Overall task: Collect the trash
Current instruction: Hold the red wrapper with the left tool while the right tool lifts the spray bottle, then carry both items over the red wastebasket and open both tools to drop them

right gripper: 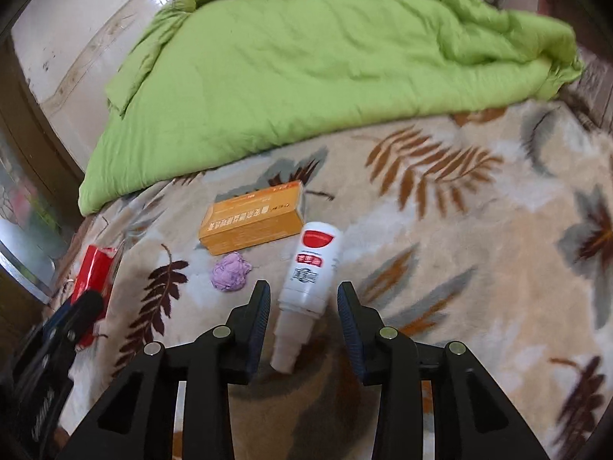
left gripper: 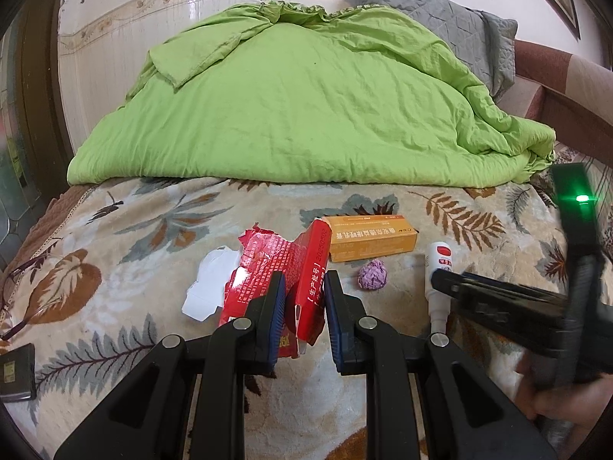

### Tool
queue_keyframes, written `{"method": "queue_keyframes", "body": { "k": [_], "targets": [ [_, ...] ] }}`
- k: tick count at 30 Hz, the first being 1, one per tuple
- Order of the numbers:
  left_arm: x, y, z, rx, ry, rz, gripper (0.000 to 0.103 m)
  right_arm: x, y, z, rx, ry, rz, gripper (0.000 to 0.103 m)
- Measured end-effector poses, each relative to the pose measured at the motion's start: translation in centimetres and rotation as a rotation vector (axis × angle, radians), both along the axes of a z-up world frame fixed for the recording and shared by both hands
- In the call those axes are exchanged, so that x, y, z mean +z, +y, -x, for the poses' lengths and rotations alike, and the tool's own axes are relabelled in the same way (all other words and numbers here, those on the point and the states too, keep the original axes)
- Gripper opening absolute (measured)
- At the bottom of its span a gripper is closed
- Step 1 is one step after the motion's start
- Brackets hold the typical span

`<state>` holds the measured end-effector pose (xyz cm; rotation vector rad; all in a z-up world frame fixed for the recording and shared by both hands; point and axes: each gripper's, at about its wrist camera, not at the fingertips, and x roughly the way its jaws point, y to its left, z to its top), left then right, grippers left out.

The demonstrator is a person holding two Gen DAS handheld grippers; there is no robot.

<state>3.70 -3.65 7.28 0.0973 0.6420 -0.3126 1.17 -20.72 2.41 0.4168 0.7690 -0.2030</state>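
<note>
- The left gripper (left gripper: 304,306) sits at the bottom centre of the left wrist view, its jaws narrowed around a torn red carton (left gripper: 295,280); the blue pads (left gripper: 276,306) press or nearly press its sides, so it appears to have hold of the carton.
- A white scrap of cardboard (left gripper: 207,287) lies on the blanket just left of the carton, touching its torn edge.
- The right gripper (right gripper: 302,314) at the bottom centre of the right wrist view is spread wide, with a white spray bottle (right gripper: 312,268) lying between its fingers; neither pad touches the bottle.
- The bottle lies on its side, nozzle toward the camera, red label facing up.
- An orange medicine box (right gripper: 253,220) lies flat above and left of the bottle, near its far end.
- A crumpled purple paper ball (right gripper: 231,271) rests left of the bottle, just below the orange box.
- All of this sits on a leaf-patterned blanket (right gripper: 479,230) filling the lower half of both views.
- A green quilt (left gripper: 306,115) is heaped across the upper half of the frame, with a grey pillow (left gripper: 440,19) behind it at upper right.
- A dark flat object (left gripper: 17,372) lies at the lower left edge of the left wrist view; what it is cannot be told.
</note>
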Motion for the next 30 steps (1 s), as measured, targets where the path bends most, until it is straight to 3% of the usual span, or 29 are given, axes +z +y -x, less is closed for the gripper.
{"method": "queue_keyframes", "body": {
  "k": [2,8,19,25,30],
  "targets": [
    [-0.1,0.0,0.1,0.0,0.001,-0.007,0.02,-0.7,0.4,-1.0,-0.007,0.025,0.053,0.04],
    [-0.1,-0.1,0.1,0.004,-0.005,-0.009,0.02,-1.3,0.8,-1.5,0.022,0.037,0.062,0.037],
    [1.3,-0.3,2.0,-0.019,-0.047,0.003,0.02,2.6,1.1,1.4,0.013,-0.087,0.017,0.036],
    [2.8,-1.0,6.1,-0.08,-0.067,0.037,0.02,6.0,0.8,6.1,-0.015,-0.175,-0.01,0.036],
    [4.3,-2.6,10.8,-0.144,-0.104,0.044,0.02,9.5,0.4,12.7,-0.043,-0.262,0.011,0.036]
  ]
}}
